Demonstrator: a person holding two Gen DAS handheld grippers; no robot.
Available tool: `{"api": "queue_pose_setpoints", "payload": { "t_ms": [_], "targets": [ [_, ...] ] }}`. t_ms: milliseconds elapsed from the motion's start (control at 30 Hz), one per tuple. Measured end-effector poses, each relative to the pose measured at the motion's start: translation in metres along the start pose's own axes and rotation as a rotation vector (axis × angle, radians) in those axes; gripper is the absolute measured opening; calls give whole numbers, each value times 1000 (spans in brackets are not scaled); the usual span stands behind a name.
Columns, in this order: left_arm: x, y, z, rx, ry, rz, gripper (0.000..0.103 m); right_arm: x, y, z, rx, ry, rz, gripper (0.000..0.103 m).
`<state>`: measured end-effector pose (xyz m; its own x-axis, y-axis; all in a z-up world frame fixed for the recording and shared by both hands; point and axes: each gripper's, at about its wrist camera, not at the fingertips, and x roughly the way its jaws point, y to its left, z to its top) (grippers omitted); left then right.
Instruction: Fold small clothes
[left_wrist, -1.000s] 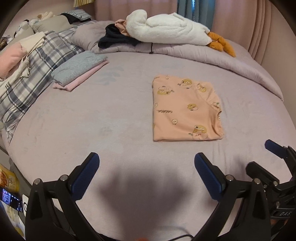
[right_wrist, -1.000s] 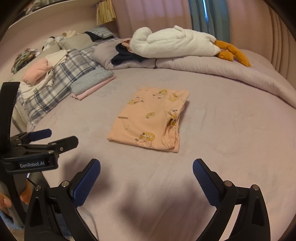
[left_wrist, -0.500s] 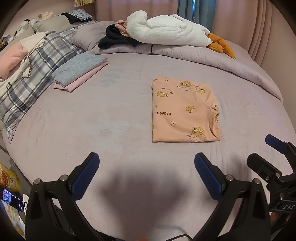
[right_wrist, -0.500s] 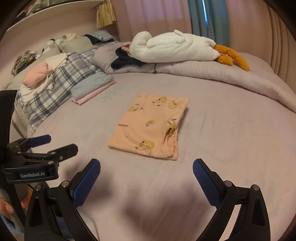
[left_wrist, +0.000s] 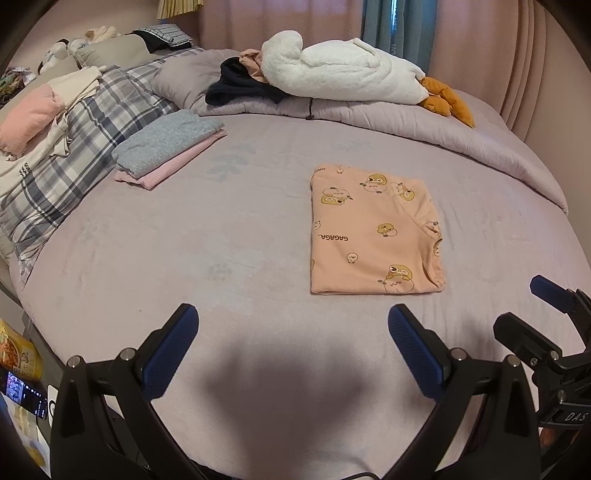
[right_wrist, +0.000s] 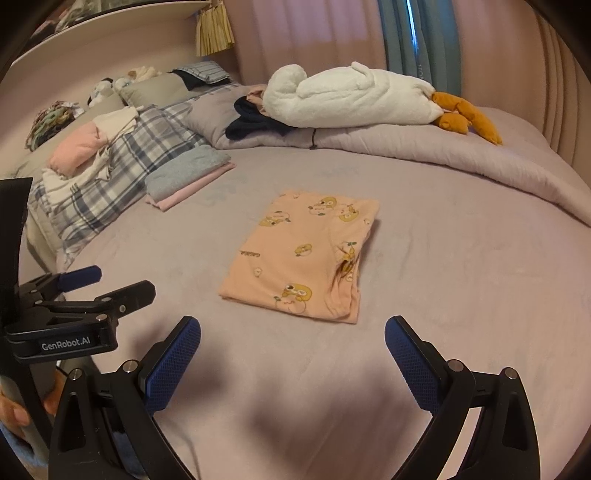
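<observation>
Both grippers, left (left_wrist: 291, 345) and right (right_wrist: 291, 352), low over the near bed (left_wrist: 229, 266), fingers spread wide, empty. Beyond them, peach shirt (left_wrist: 373, 230) flat mid-bed, already a neat rectangle, touching neither. Farther left, grey-and-pink folded stack (left_wrist: 168, 147). Best approached by pinching both near corners together, lifting evenly, keeping layers aligned for the last fold or the stack.

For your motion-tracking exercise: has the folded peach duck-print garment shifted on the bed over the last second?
No. The folded peach duck-print garment keeps its place relative to the grey-and-pink folded stack; only the cameras drifted slightly.
</observation>
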<state>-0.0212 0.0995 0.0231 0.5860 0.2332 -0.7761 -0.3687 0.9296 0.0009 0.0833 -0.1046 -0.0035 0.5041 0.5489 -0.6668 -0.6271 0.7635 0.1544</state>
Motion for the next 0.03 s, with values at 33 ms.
{"api": "queue_pose_setpoints", "payload": {
  "t_ms": [33],
  "targets": [
    [0,0,0,-2,1,-1,103,0,-1,0,-1,1,0,99]
  ]
}}
